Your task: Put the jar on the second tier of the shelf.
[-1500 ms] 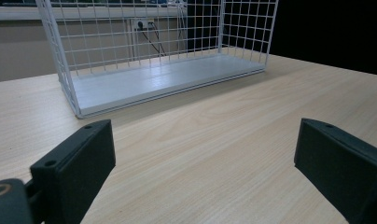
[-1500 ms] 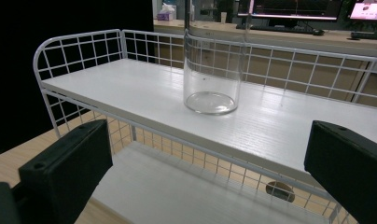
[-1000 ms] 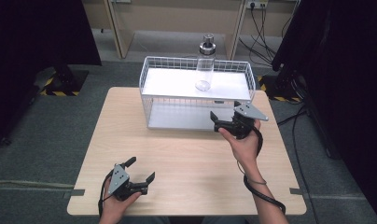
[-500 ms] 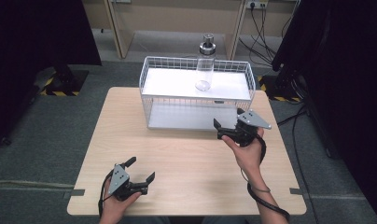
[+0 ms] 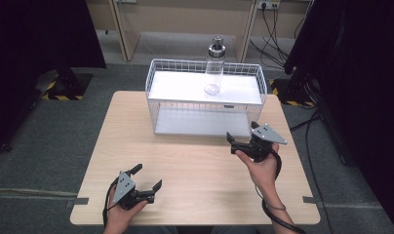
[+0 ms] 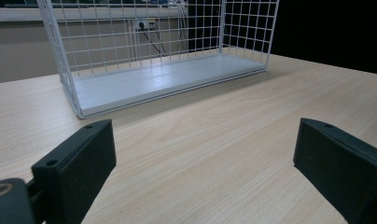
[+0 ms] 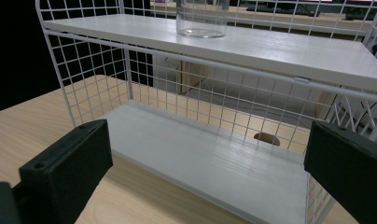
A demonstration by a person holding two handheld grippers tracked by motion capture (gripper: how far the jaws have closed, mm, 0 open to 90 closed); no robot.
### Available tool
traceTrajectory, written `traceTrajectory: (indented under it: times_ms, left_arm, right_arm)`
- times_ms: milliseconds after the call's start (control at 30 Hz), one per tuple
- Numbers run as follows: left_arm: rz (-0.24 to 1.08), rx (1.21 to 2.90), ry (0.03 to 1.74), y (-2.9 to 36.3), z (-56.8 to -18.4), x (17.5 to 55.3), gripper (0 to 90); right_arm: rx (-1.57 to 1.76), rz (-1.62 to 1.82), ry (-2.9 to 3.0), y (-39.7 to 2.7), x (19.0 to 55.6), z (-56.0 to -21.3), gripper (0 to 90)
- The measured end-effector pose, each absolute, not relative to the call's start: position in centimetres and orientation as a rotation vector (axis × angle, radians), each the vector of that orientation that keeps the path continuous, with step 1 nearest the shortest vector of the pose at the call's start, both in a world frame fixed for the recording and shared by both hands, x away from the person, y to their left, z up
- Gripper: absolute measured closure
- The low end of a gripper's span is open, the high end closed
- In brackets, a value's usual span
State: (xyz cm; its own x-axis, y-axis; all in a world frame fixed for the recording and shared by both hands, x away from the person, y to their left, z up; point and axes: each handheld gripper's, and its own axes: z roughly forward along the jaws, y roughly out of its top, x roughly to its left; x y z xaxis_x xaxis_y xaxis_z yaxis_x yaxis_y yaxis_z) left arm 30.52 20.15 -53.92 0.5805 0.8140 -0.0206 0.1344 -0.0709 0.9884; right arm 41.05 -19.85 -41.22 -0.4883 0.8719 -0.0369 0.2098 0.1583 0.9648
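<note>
While a clear bottle point(image 5: 214, 68) stands on the top shelf of the white wire rack point(image 5: 158, 97), the left gripper point(image 5: 147, 178) and right gripper point(image 5: 241, 135) hover with jaws spread wide, grasping nothing.

Clear bottle point(image 5: 214, 65) upright on the top shelf of a white wire rack point(image 5: 156, 87), on a wooden table point(image 5: 136, 141).

Light wood-grain table point(image 5: 185, 161) sitting on grey carpet. A white wire shelf rack point(image 5: 158, 80) sits on the far half, roughly centered (two white boards, one at table level and one up top). A clear bottle with a dark cap point(image 5: 214, 68) stands upright on the top board point(image 7: 289, 51).
</note>
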Motion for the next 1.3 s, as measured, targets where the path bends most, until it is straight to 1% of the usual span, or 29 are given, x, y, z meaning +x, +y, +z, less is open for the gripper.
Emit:
traceTrajectory:
  times_ms: [1300]
  left_arm:
    - [0.683, 1.569, 0.823, 20.1, -53.9, 30.5, 5.1]
  right_arm:
    - [1.096, 1.330, 1.792, -23.2, 38.0, -44.1, 1.5]
